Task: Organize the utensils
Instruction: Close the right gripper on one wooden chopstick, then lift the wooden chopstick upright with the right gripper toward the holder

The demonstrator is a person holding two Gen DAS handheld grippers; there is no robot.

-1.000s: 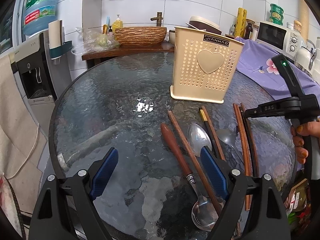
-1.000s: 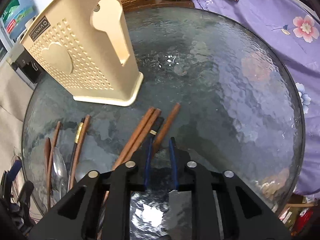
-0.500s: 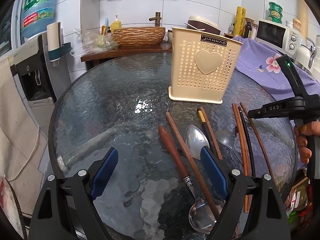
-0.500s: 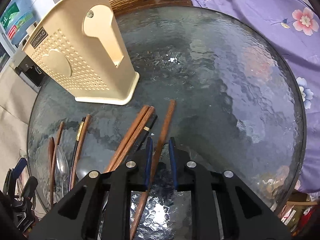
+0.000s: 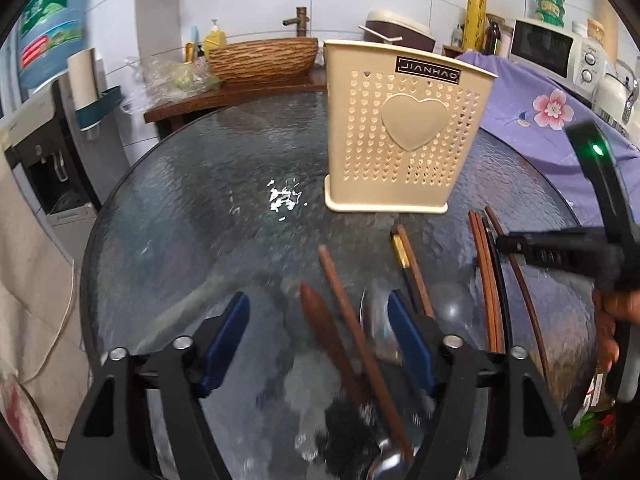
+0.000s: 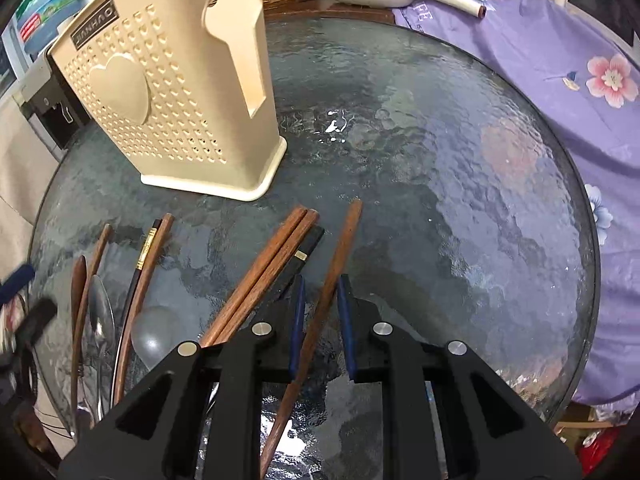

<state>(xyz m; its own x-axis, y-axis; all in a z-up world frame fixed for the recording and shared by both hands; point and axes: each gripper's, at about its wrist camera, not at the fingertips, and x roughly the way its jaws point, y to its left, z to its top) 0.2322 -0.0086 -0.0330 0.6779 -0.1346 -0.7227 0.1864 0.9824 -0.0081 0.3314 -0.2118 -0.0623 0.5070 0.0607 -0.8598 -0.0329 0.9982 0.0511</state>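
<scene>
Two grippers work over a round glass table (image 6: pixel 460 168) where a cream perforated utensil holder (image 6: pixel 168 92) with a heart on its front stands upright; its inside cannot be seen from either camera, so what it holds cannot be told.

In front of the holder the utensils lie flat on the glass. The right gripper (image 6: pixel 322 334) has its blue pads a narrow gap apart around one brown wooden chopstick (image 6: pixel 336 272); whether the pads press it cannot be told. Just beside that chopstick, nearer the holder's front, lie a pair of brown chopsticks (image 6: pixel 264 268) and a black chopstick (image 6: pixel 304 256) with a gold band.

The left gripper (image 5: pixel 320 344) hangs with its jaws wide apart above a wooden-handled spoon (image 5: pixel 324 332), another brown chopstick (image 5: pixel 352 320) and a metal spoon (image 5: pixel 374 320) — gripping nothing.
</scene>
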